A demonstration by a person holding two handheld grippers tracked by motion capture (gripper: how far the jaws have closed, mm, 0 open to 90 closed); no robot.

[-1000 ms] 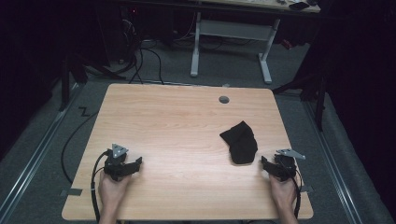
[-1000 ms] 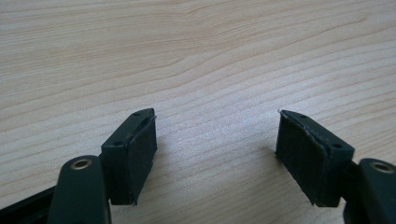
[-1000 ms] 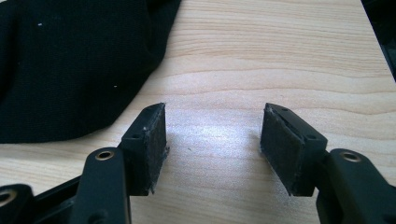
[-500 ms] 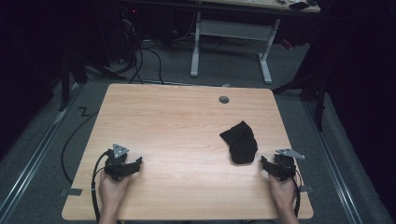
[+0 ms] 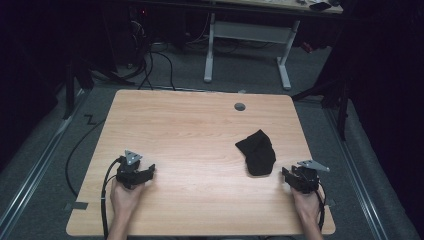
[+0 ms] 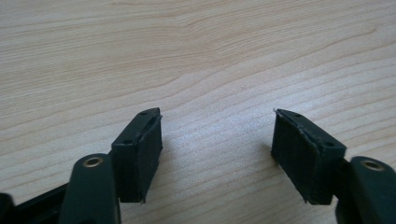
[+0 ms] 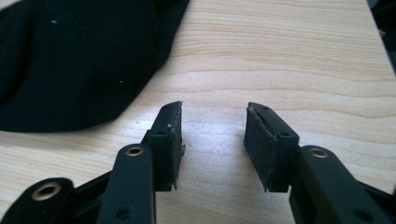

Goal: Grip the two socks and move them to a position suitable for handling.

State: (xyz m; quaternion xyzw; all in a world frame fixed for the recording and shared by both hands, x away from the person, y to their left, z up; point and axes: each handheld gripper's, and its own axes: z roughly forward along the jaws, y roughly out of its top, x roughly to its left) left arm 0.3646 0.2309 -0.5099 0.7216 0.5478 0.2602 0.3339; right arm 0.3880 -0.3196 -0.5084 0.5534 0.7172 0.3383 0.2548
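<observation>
Dark floor and tangled cables surround a pale wooden bench (image 5: 200, 130) in the high view, with the white legs of another desk (image 5: 247, 47) beyond its far edge; a small grey round grommet (image 5: 240, 106) sits close to that far edge, right of the middle. A black cloth (image 5: 257, 152), crumpled into a rough lump, lies on the right half of the bench, nearer the near edge than the far one; the high view gives its whole outline, while the right gripper view shows only one dark fold of it (image 7: 79, 60) at upper left, with a few pale specks of lint that the high view is too small to show.

At the near left corner the left hand-held gripper (image 5: 145, 172) rests low on the bench, well apart from the cloth; the left gripper view shows its pads (image 6: 144, 154) standing wide apart with bare wood grain between them and nothing held. Near the right edge, toward the near corner, the right hand-held gripper (image 5: 285, 175) lies just beside the cloth's near end; its jaws have just been closing, yet the right gripper view shows its pads (image 7: 170, 144) with a clear gap, only bare bench between them, the cloth off to one side and untouched. Both forearms enter over the near edge.
</observation>
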